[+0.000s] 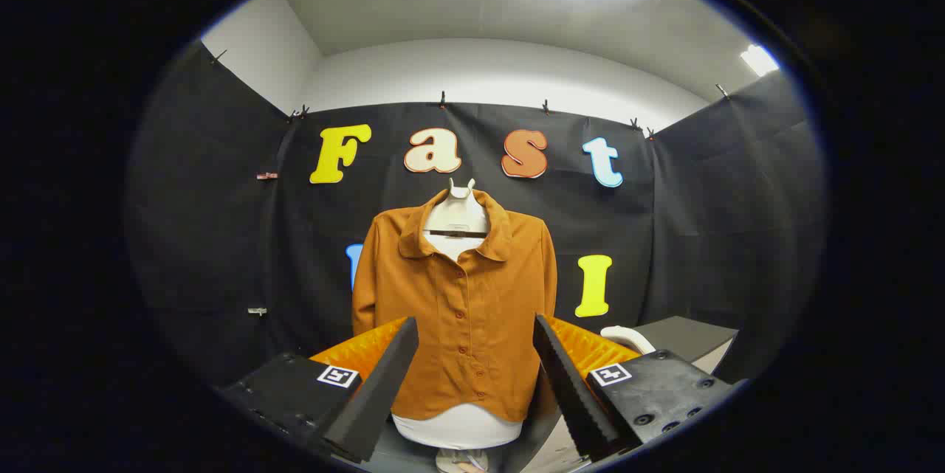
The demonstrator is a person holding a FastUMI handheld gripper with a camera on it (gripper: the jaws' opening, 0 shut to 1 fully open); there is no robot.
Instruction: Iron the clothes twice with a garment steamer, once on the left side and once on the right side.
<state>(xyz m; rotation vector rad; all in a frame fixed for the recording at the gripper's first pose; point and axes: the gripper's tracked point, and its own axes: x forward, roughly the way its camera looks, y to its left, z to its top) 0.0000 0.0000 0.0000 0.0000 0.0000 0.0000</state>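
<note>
A hand-held gripper [476, 340] faces a rust-brown shirt [458, 311] in a cloth-walled booth, its two fingers [384, 377] spread wide apart and holding nothing. The shirt hangs beyond the fingers, framed in the gap between them, dressed on a pale mannequin torso [456, 218] whose neck stub shows above the open collar and whose lower body shows below the hem. The garment is long-sleeved and soft-looking, with a fold-over collar and a row of matching buttons down the front; its hem curves upward at the centre. To the right of the shirt, just past the right finger, a white curved handle-like part [627, 338] rises beside a dark grey desk [686, 336]; whether it belongs to the steamer cannot be told.
</note>
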